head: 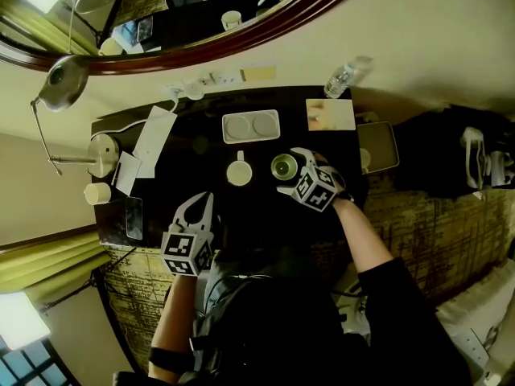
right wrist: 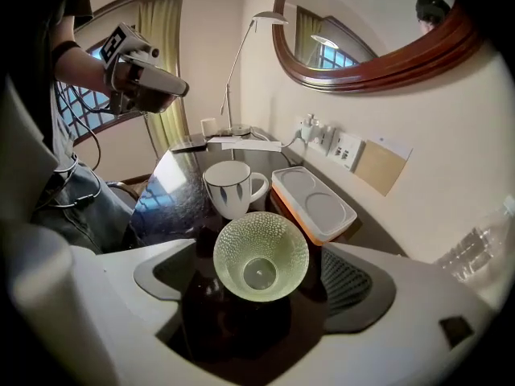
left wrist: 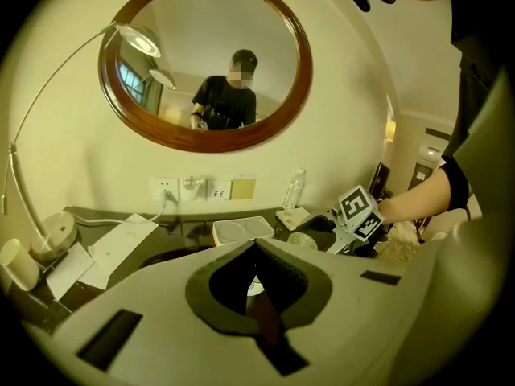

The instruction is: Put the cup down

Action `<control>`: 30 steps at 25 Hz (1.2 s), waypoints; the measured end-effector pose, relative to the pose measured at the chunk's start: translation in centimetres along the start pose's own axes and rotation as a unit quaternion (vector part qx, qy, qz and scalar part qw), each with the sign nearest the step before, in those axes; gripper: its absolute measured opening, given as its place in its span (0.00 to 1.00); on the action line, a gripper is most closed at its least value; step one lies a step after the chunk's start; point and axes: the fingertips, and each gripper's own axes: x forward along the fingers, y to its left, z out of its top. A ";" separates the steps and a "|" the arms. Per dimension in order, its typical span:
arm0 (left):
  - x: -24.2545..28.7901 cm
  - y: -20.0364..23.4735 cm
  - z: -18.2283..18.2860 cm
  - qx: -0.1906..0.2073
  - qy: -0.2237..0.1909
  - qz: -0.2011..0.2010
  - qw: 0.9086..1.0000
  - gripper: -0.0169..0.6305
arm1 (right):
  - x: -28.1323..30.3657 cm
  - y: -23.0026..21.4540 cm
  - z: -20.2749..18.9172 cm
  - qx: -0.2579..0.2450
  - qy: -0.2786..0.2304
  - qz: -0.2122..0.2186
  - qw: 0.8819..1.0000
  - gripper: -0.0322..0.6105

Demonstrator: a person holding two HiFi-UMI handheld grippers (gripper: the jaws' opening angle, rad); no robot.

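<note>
A green, dimpled glass cup (right wrist: 260, 256) stands upright on the dark table (head: 265, 207), right of a white mug (head: 239, 172). My right gripper (head: 290, 170) is open around the cup (head: 284, 166), with a gap between its pads and the glass on both sides. In the right gripper view the mug (right wrist: 229, 187) stands just beyond the cup. My left gripper (head: 197, 203) is shut and holds nothing, hovering over the table's near left part. Its jaws meet in the left gripper view (left wrist: 257, 252), where the cup (left wrist: 303, 240) shows to the right.
A white two-well tray (head: 251, 125) lies behind the mug. Papers (head: 153, 139), a lamp base (head: 103, 153), a paper cup (head: 97, 193) and a phone (head: 133, 217) fill the left end. A water bottle (head: 339, 79) stands at the back right by the wall. A round mirror (left wrist: 205, 63) hangs above.
</note>
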 end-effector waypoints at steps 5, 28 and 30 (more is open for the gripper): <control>0.2 0.5 -0.5 -0.007 0.002 0.012 1.000 0.03 | 1.9 -0.5 -0.3 -0.003 -0.001 0.004 1.000 0.85; 2.1 0.6 -2.0 -0.029 0.014 0.003 0.999 0.04 | 0.5 -4.1 5.0 -0.012 -0.039 0.005 0.999 0.68; 2.2 0.6 -2.0 -0.032 0.014 0.003 0.999 0.04 | 0.1 -4.9 6.2 -0.013 -0.047 0.003 0.999 0.68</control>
